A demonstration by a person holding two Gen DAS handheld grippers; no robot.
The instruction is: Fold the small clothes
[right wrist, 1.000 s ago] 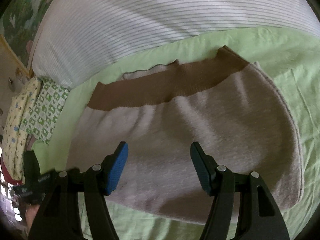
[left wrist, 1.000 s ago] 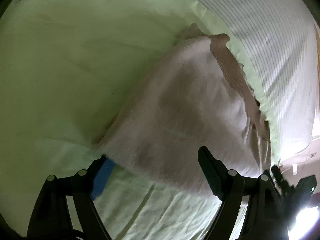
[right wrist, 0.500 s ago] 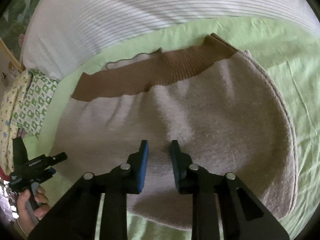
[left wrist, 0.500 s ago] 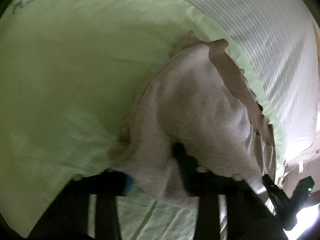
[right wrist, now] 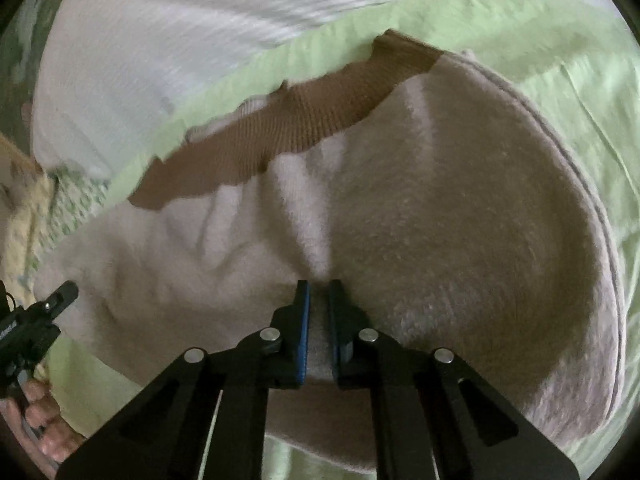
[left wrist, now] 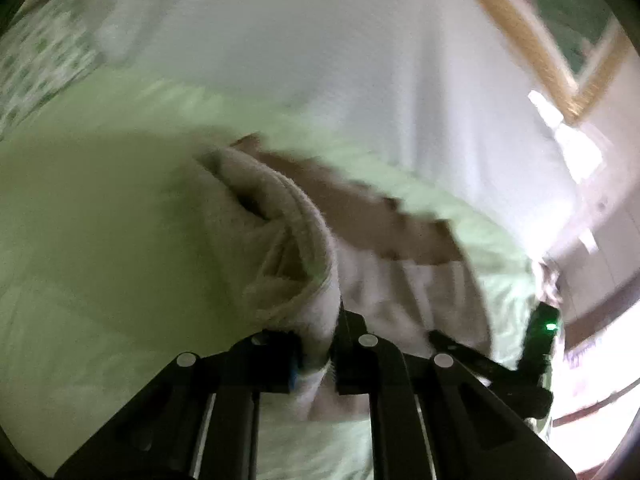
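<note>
A beige fleece garment [right wrist: 460,220] with a brown ribbed band [right wrist: 320,120] lies on a light green sheet [right wrist: 580,80]. My right gripper [right wrist: 319,292] is low on its middle, its jaws closing on a pinched ridge of the fleece that the pads press. In the blurred left wrist view the garment [left wrist: 280,216] hangs in a raised fold from my left gripper [left wrist: 320,344], whose jaws are closing and squeeze its edge. The brown band [left wrist: 360,208] stays on the sheet behind.
A white striped duvet [right wrist: 200,40] lies beyond the sheet. Green-and-yellow patterned cloths [right wrist: 60,200] are stacked at the far left. A person's hand [right wrist: 36,420] holds the left device at the lower left edge. A gold picture frame [left wrist: 532,40] is on the wall.
Both grippers went from wide open to closed on the fleece. The left one has risen and rolled, pulling its edge of the garment up off the sheet. The right one sank slightly.
</note>
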